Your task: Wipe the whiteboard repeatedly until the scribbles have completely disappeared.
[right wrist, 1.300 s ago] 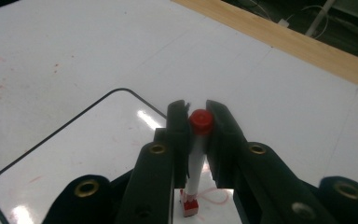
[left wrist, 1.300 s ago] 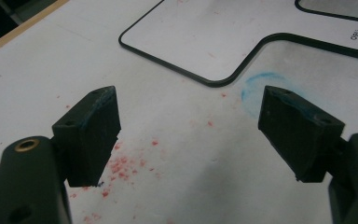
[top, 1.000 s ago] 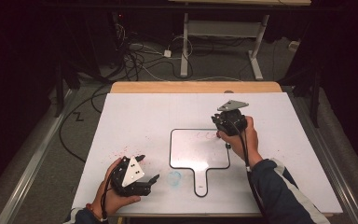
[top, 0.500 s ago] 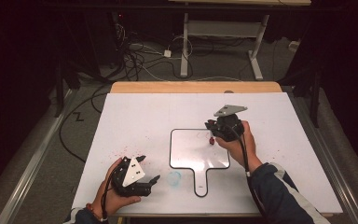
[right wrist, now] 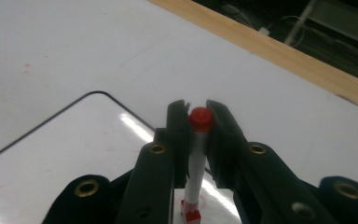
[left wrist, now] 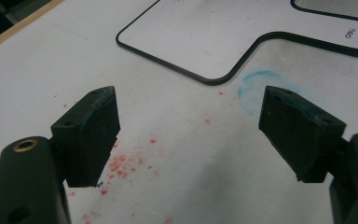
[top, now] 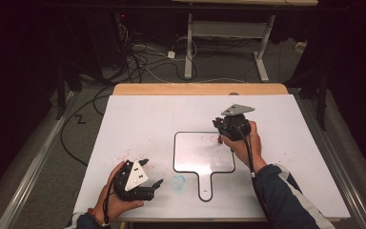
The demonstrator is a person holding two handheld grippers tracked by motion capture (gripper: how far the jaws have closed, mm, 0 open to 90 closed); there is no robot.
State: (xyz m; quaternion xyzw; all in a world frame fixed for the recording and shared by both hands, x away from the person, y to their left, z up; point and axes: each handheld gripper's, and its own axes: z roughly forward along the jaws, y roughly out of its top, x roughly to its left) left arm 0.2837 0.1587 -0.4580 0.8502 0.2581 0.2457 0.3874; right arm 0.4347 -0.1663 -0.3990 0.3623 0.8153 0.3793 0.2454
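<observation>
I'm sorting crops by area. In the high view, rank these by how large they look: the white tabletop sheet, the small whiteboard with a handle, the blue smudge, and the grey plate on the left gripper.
1. White tabletop sheet
2. Small whiteboard
3. Grey plate on the left gripper
4. Blue smudge

The last two look close in size; the plate stands nearer the camera, so that order is unsure.

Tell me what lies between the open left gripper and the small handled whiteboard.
In the left gripper view, bare white tabletop with red specks and a blue smudge separates the left gripper from the whiteboard.
</observation>
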